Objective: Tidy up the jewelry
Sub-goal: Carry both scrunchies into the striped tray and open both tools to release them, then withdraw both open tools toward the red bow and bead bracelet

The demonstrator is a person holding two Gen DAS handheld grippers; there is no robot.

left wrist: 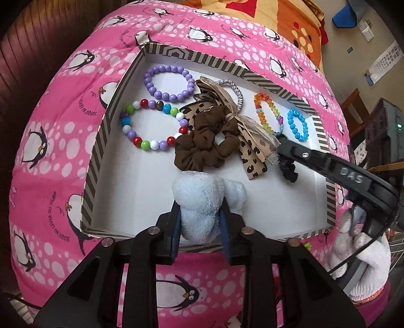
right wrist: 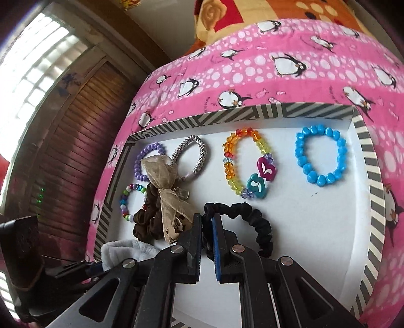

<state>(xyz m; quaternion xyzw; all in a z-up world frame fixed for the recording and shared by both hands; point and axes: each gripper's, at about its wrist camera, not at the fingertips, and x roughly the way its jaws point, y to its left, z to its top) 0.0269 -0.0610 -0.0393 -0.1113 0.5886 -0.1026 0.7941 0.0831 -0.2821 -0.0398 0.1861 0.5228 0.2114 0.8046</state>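
A striped box (left wrist: pixel 101 141) with a white floor lies on the bed. My left gripper (left wrist: pixel 200 209) reaches over its near wall, jaws apart, with a pale blue fluffy scrunchie (left wrist: pixel 199 199) resting loose between the pads. My right gripper (right wrist: pixel 207 217) is shut on a black scrunchie (right wrist: pixel 262 227) and holds it low over the box floor; from the left wrist the scrunchie (left wrist: pixel 287 169) dangles at the box's right side. Inside lie a purple bead bracelet (left wrist: pixel 149 83), a multicolour one (left wrist: pixel 145 144), a brown scrunchie (left wrist: pixel 202 141), a leopard bow (left wrist: pixel 250 151), a rainbow bracelet (right wrist: pixel 265 170) and a blue one (right wrist: pixel 301 161).
Pink penguin bedding (left wrist: pixel 63 126) surrounds the box, with an orange blanket (left wrist: pixel 290 20) behind it. A white-gloved hand (left wrist: pixel 366 260) holds the right gripper at lower right. A silver band (right wrist: pixel 199 154) lies by the far wall. Wooden shutters (right wrist: pixel 75 151) stand to the left.
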